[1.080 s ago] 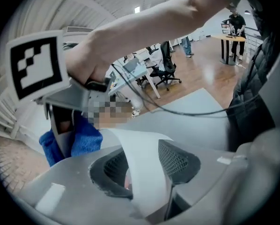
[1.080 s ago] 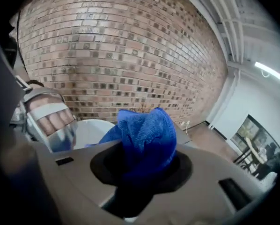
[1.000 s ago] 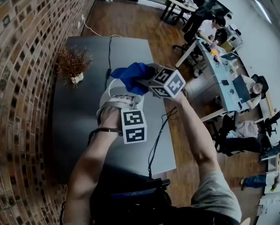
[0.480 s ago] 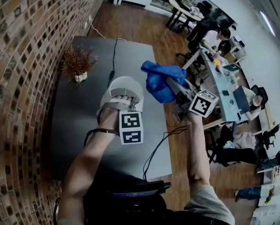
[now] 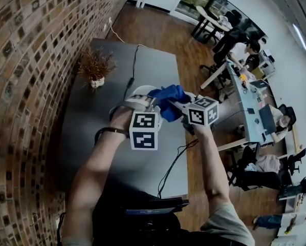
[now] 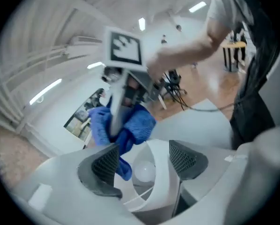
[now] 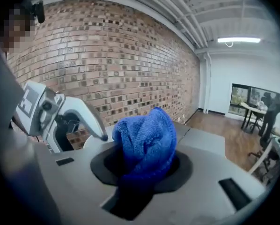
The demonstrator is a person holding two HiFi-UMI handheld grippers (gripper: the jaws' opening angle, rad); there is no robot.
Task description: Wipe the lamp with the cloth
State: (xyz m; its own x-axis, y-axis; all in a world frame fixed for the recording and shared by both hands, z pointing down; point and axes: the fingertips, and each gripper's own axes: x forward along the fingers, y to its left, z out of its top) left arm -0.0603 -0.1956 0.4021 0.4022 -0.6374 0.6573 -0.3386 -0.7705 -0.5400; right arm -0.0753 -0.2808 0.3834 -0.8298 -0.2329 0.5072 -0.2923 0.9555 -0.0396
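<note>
Head view: lamp point(image 5: 141, 93) on table point(image 5: 86, 137), cloth point(image 5: 169, 102) at shade rim. Right gripper point(image 7: 147, 168) clamped on cloth. Left gripper point(image 6: 142, 161) jaws wide, just been opening, shade between them. Plant point(image 5: 95, 65) beyond.

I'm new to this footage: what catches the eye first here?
A blue cloth, clamped in the right gripper, hangs by the white lamp at the middle of the grey table. The left gripper has just been opening its jaws, the lamp between them. A brick wall runs along the table's left side.
</note>
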